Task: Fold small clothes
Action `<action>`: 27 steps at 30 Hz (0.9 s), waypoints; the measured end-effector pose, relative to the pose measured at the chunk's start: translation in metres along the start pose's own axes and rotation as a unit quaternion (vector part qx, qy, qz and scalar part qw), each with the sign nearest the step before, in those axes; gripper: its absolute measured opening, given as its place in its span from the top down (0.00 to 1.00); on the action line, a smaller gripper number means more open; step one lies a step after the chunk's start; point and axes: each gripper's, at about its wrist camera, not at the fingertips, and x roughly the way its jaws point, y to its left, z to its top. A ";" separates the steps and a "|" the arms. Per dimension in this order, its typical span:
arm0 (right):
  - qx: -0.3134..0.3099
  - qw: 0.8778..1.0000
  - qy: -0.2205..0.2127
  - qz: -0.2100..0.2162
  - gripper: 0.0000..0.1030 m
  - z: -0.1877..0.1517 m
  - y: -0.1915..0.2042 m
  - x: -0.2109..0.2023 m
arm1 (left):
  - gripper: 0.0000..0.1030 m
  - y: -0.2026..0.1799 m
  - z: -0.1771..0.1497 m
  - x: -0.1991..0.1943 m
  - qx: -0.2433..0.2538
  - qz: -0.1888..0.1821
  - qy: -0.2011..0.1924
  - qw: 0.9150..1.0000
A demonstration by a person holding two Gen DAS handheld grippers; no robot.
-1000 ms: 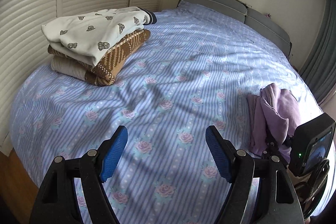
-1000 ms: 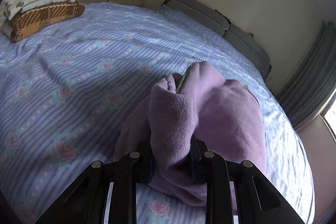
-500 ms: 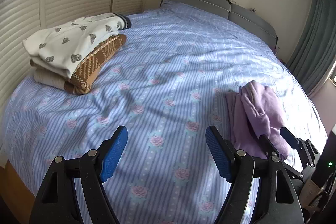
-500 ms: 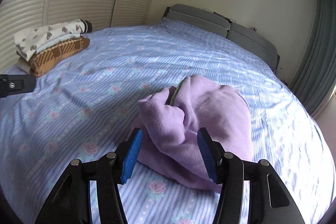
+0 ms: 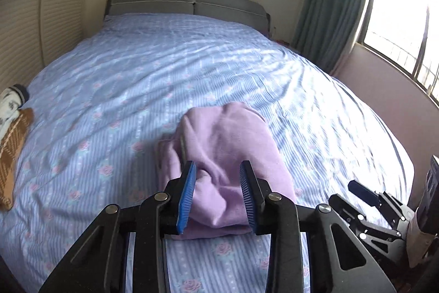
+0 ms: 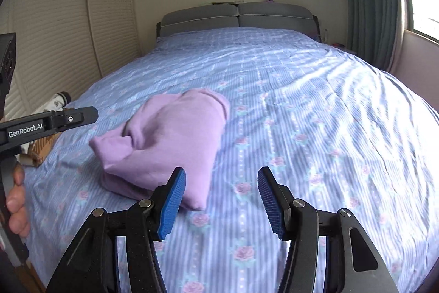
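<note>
Your left gripper [image 5: 217,192] has just been narrowing; its blue pads now frame the near end of the lilac garment [image 5: 227,153] with a gap on both sides, so from its own view it reads as partly open and pressing on nothing. The right-wrist view shows its tip [image 6: 82,116] short of the cloth, beside it rather than on it. Your right gripper [image 6: 221,201] has just been opening and stands about half spread, empty, its left pad at the garment's near corner [image 6: 192,199] and bare sheet between the jaws.

The garment itself lies bunched and roughly doubled over on the blue rose-print bed [image 5: 192,59], near the foot end, well apart from the stack of folded clothes [image 5: 12,133] at the left edge.

Expect it to handle as soft, light knit or fleece: it will drape, sag and slide over itself rather than hold a crease. Judging from the lumpy top layer, pinching the mound would gather several layers at once. Better to take a single edge or corner at the near side, one gripper to each, and draw it flat before folding.
</note>
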 end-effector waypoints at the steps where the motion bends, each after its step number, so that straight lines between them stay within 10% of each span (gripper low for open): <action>1: 0.007 1.000 0.001 -0.002 0.47 -0.001 -0.007 0.001 | 0.68 -0.004 0.001 0.009 0.013 0.000 0.011 1.000; 11: 0.041 0.999 0.012 0.002 0.47 -0.011 -0.038 0.008 | 0.72 0.009 -0.018 0.041 0.021 0.074 0.068 0.995; 21: 0.058 0.998 0.024 0.005 0.47 -0.015 -0.046 0.014 | 0.72 0.026 -0.029 0.059 -0.001 0.046 0.103 0.994; 27: 0.078 0.997 0.027 0.006 0.47 -0.014 -0.052 0.013 | 0.95 0.030 -0.032 0.033 -0.024 0.050 0.069 0.996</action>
